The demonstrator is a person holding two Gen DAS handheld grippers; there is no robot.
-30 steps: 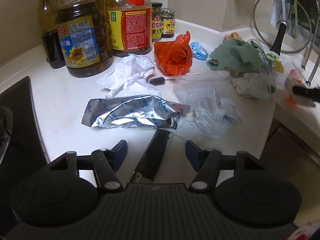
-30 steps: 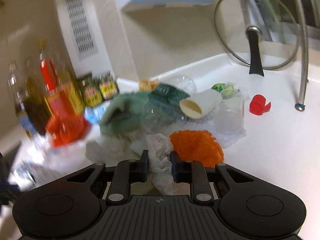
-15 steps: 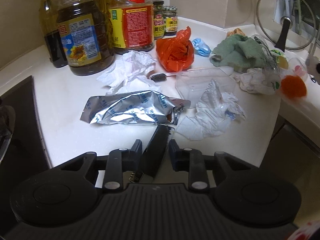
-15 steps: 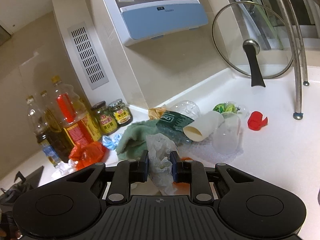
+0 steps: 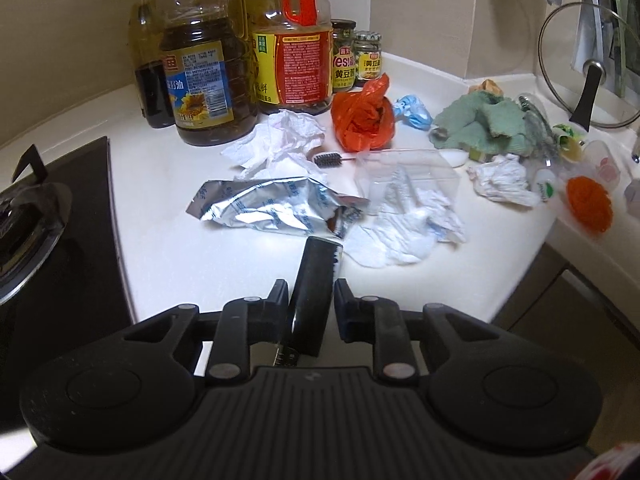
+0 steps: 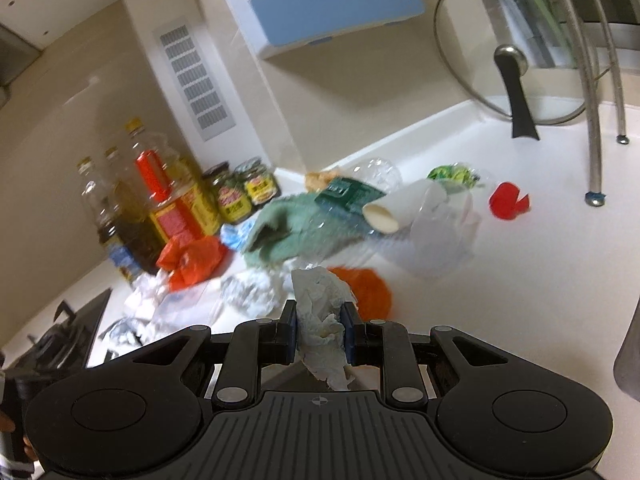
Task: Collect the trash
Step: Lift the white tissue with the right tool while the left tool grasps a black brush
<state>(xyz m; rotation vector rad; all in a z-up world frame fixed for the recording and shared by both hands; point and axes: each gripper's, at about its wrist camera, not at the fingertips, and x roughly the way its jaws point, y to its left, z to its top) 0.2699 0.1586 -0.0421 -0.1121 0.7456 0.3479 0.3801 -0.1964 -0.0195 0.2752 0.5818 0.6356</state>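
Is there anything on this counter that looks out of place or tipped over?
Yes. A white cup lies on its side among the litter, mouth open toward the camera. A green cloth sits crumpled in the same heap, mixed with wrappers and tissues.

A crumpled white tissue (image 6: 322,328) is pinched upright at lower centre of the right wrist view. At lower centre of the left wrist view, a flat black wrapper (image 5: 314,296) is seen tilted. Above it, mid-frame, a crushed silver foil pouch (image 5: 272,208) and crumpled white paper (image 5: 404,232) are spread on the white counter (image 5: 160,184). An orange plastic bag (image 5: 364,120) is bunched upper centre.
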